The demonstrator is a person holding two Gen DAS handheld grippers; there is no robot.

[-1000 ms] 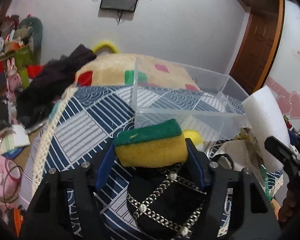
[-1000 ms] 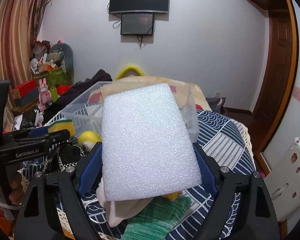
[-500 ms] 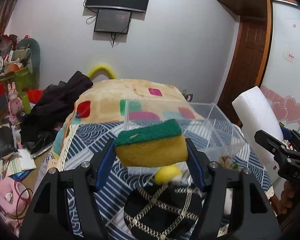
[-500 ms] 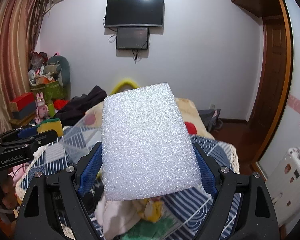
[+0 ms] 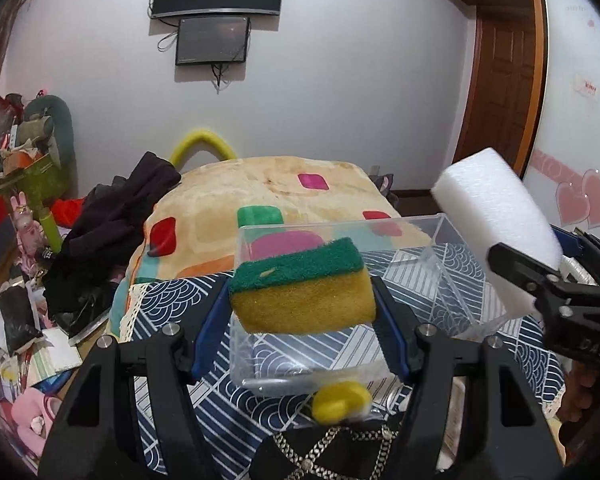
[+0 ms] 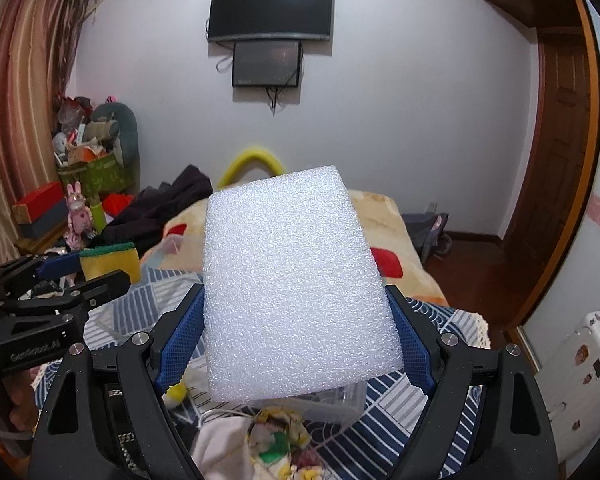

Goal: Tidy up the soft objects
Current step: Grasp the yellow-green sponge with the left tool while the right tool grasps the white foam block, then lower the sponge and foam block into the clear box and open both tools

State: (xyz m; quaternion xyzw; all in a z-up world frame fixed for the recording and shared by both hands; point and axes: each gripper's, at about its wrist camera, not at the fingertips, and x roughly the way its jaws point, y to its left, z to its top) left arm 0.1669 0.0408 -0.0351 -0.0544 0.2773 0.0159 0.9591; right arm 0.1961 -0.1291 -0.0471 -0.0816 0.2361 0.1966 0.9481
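Note:
My left gripper (image 5: 302,312) is shut on a yellow sponge with a green scouring top (image 5: 300,286) and holds it above the near end of a clear plastic box (image 5: 432,264) on the patterned bedcover. My right gripper (image 6: 296,332) is shut on a white foam block (image 6: 292,280); the block also shows in the left wrist view (image 5: 496,216), over the box's right side. The sponge shows at the left in the right wrist view (image 6: 108,262). A yellow ball (image 5: 340,400) lies by the box's near wall.
A black item with silver chain (image 5: 332,448) lies below the left gripper. Crumpled cloths (image 6: 260,436) lie below the right gripper. A beige blanket with coloured squares (image 5: 268,188) and dark clothes (image 5: 116,216) lie beyond. Clutter fills the floor (image 5: 16,320) at left.
Both grippers have risen with their loads and tilted up. The box now sits lower in both views, beneath the sponge and foam block.

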